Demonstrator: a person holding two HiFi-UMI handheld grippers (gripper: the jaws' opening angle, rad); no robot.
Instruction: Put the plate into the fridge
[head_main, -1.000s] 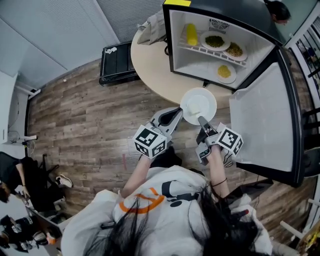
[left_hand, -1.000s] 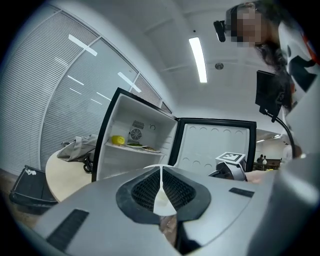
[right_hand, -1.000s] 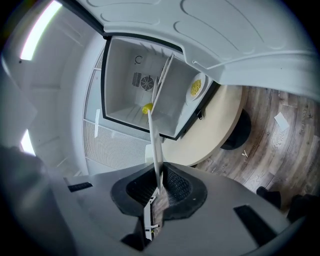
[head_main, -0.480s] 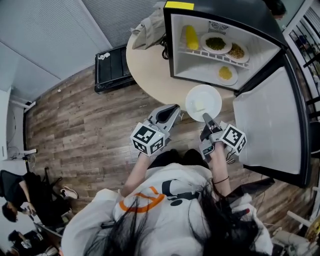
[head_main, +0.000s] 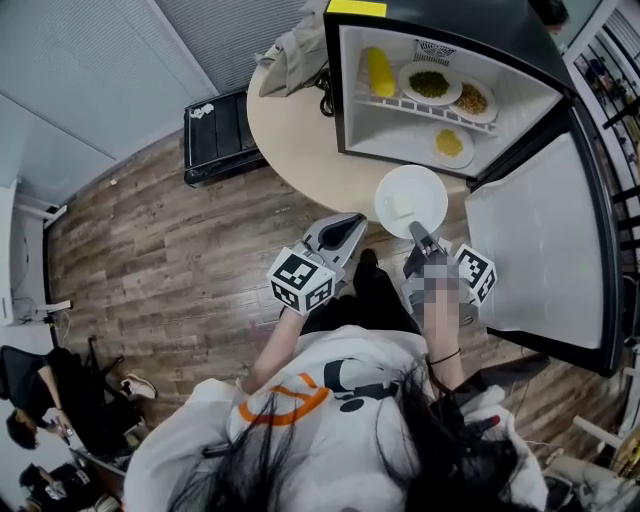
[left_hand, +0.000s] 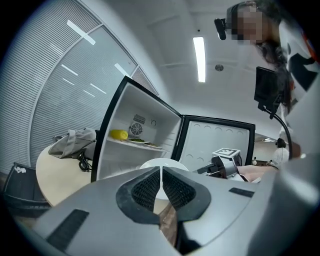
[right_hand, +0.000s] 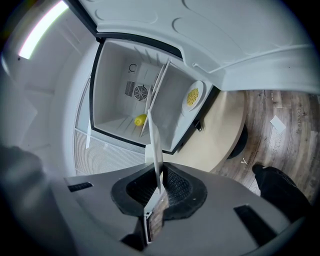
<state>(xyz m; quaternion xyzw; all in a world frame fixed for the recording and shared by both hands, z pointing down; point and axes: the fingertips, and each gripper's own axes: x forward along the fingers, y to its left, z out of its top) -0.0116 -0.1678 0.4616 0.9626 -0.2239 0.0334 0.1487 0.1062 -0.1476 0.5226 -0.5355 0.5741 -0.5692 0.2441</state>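
A white plate (head_main: 411, 200) with a pale piece of food on it hangs just in front of the open fridge (head_main: 440, 90), above the table's edge. My right gripper (head_main: 415, 232) is shut on its near rim. In the right gripper view the plate (right_hand: 156, 145) stands edge-on between the pads of the right gripper (right_hand: 160, 187). My left gripper (head_main: 355, 222) hovers to the left of the plate, shut and empty. In the left gripper view the left gripper (left_hand: 161, 177) has its jaws together, and the plate (left_hand: 162, 164) shows just beyond them.
The fridge door (head_main: 530, 240) swings open to the right. Inside, a yellow corn cob (head_main: 382, 68) and two food plates (head_main: 430, 84) sit on the wire shelf, and another plate (head_main: 449, 145) on the floor. A round beige table (head_main: 300, 130) carries the fridge and a grey bag (head_main: 295, 50). A black crate (head_main: 215, 135) stands on the wood floor.
Both grippers and the plate have drifted a little toward the fridge opening. The grip on the plate is the same.
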